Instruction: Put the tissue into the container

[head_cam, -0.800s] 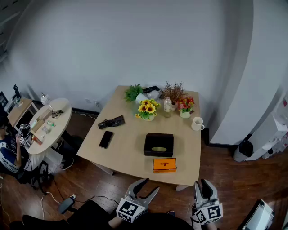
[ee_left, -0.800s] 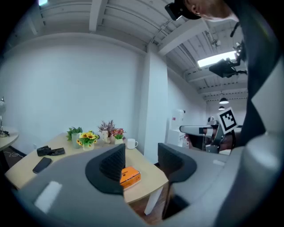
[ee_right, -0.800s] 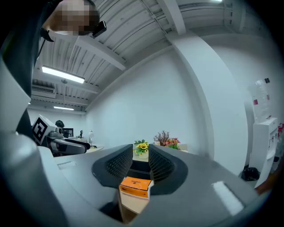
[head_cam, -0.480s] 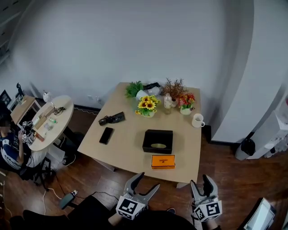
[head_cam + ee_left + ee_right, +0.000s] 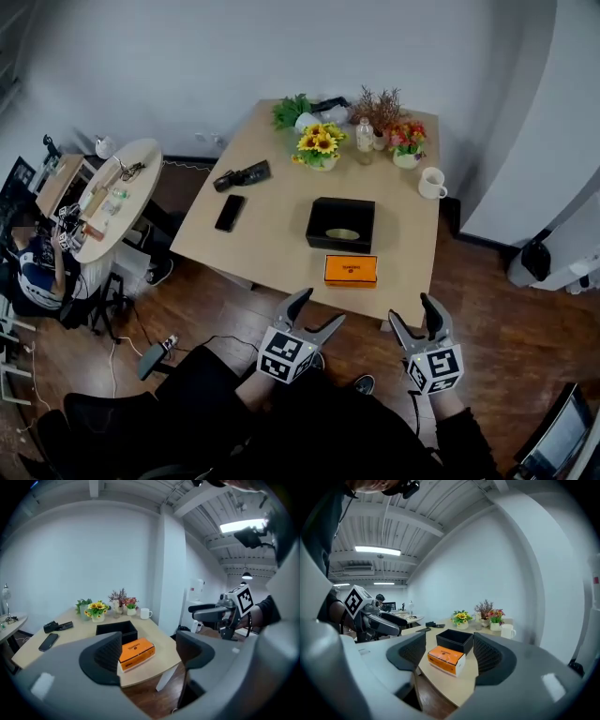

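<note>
Wooden flooring is seen under a pale table (image 5: 272, 234). The clutter along its far edge is too small to be told apart, beyond sunflowers (image 5: 322, 145) and a white mug (image 5: 432, 183) near the far right corner. An orange tissue box (image 5: 351, 270) is laid close to the near edge, just in front of a black container (image 5: 337, 246); whether the two touch cannot be judged. A pale oval is shown inside the container in the head view only, and what it is cannot be made out. In both gripper views the interior is hidden by the container's walls. In the left gripper view part of the tissue box is covered by a jaw pad. The left gripper (image 5: 322, 307) and right gripper (image 5: 411, 309) are held over the floor, off the near edge and well apart from the box. Both sets of jaws are spread wide and nothing is gripped. The person's body is cut off by the lower frame edge.
</note>
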`<state>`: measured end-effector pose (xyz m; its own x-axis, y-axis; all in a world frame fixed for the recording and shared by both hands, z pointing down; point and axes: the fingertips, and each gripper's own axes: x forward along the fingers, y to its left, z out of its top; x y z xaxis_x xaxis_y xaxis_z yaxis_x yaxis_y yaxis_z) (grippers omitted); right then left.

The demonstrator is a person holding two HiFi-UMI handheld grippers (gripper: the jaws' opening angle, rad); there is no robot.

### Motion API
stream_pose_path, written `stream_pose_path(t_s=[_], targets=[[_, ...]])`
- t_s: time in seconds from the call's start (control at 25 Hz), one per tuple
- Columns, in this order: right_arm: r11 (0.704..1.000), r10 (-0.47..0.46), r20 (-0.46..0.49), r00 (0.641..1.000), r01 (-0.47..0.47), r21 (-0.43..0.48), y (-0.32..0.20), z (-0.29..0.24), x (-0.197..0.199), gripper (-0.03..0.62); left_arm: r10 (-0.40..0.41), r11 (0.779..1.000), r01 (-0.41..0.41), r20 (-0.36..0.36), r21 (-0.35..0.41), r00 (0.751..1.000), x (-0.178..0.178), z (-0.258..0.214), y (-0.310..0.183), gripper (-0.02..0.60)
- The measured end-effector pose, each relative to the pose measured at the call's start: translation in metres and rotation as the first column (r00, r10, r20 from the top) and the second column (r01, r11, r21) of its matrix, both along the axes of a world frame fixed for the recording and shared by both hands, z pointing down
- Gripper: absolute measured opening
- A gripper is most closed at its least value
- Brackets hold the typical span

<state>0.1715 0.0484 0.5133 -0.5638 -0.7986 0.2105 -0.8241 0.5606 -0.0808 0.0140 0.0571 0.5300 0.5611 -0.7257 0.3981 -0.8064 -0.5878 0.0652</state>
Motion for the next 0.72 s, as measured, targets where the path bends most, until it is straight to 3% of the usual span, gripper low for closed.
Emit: stream_pose_path(t_s=[0.32,0.36,0.44,0.64,0.72], targets=[[0.985,-0.049,-0.102,0.994,0.032,-0.167,-0.041,0.079,-0.043,0.348,-0.009,0.989,0.017,0.058,-0.148,0.998,-0.034,0.08,-0.046,0.342],[0.982,-0.047,-0.117,0.992,0.025,-0.187,-0.046,0.087,-0.046,0.348,0.005,0.988,0.005,0.066,-0.156,0.998,-0.035,0.088,-0.051,0.331],[0.973,-0.046,-0.142,0.989,0.012,-0.229,-0.055,0.103,-0.051,0.348,0.034,0.985,-0.021,0.074,-0.17,0.997,-0.036,0.103,-0.061,0.24],[0.936,-0.036,-0.206,0.978,-0.039,-0.351,-0.077,0.151,-0.055,0.334,0.086,0.971,-0.065,0.078,-0.231,0.993,-0.042,0.139,-0.079,0.213],[0.928,-0.005,-0.233,0.973,-0.083,-0.364,-0.086,0.163,-0.052,0.273,0.093,0.963,-0.074,0.065,-0.259,0.994,-0.046,0.15,-0.086,0.213]])
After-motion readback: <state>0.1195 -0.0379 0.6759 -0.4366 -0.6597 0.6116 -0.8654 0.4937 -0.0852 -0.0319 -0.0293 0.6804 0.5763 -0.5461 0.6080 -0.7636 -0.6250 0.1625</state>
